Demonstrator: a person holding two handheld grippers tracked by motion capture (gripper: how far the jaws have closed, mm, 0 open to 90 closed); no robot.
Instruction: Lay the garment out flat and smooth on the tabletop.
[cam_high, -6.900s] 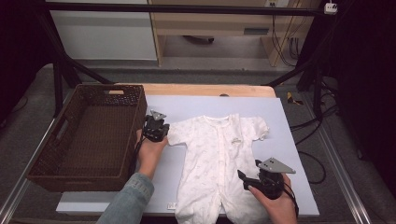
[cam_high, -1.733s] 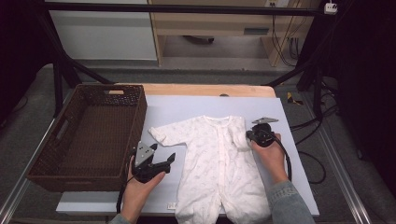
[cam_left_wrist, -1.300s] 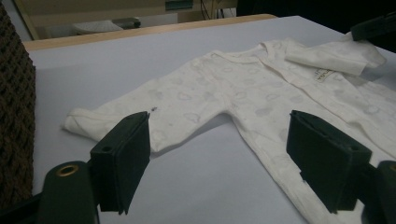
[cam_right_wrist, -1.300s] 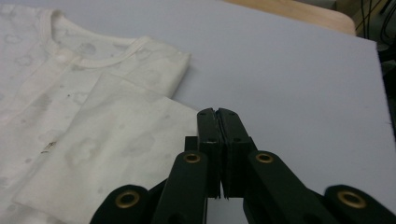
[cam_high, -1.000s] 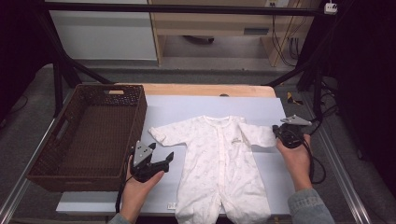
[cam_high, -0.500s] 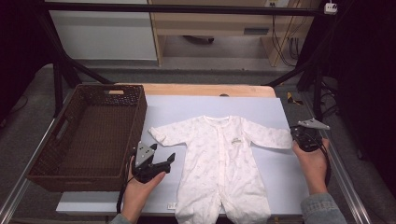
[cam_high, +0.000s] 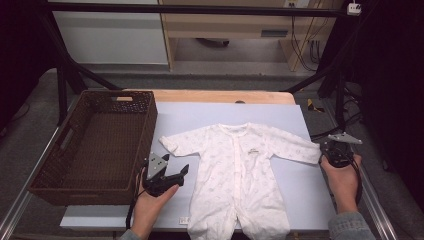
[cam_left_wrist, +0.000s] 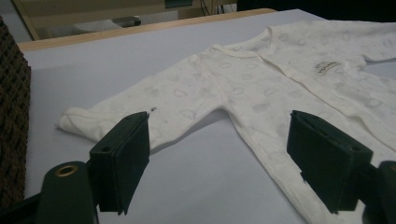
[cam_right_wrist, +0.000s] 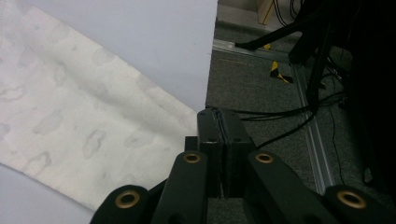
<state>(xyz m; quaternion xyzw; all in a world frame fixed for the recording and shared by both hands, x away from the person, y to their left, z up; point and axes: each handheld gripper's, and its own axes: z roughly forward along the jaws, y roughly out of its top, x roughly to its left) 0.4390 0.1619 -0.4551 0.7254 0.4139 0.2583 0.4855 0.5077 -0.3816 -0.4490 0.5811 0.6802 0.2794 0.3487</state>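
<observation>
A cream baby onesie (cam_high: 235, 175) lies flat, front up, on the pale mat (cam_high: 225, 112). My right gripper (cam_high: 326, 150) is at the mat's right edge, shut on the cuff of the onesie's right-hand sleeve (cam_high: 295, 150), which is stretched straight out. In the right gripper view the closed jaws (cam_right_wrist: 217, 119) pinch the end of that sleeve (cam_right_wrist: 84, 126). My left gripper (cam_high: 179, 175) rests low on the mat beside the onesie's left side and stands open. Its jaws (cam_left_wrist: 219, 158) frame bare mat just short of the other sleeve (cam_left_wrist: 140, 109), touching nothing.
A dark wicker basket (cam_high: 95, 145) stands empty at the mat's left, close to my left hand. A wooden table edge (cam_high: 225, 96) runs behind the mat. Off the right edge lie a floor rail and cables (cam_right_wrist: 299, 112).
My right gripper has moved right, drawing the sleeve out straight to the mat's right edge. The left gripper has stayed put and open.
</observation>
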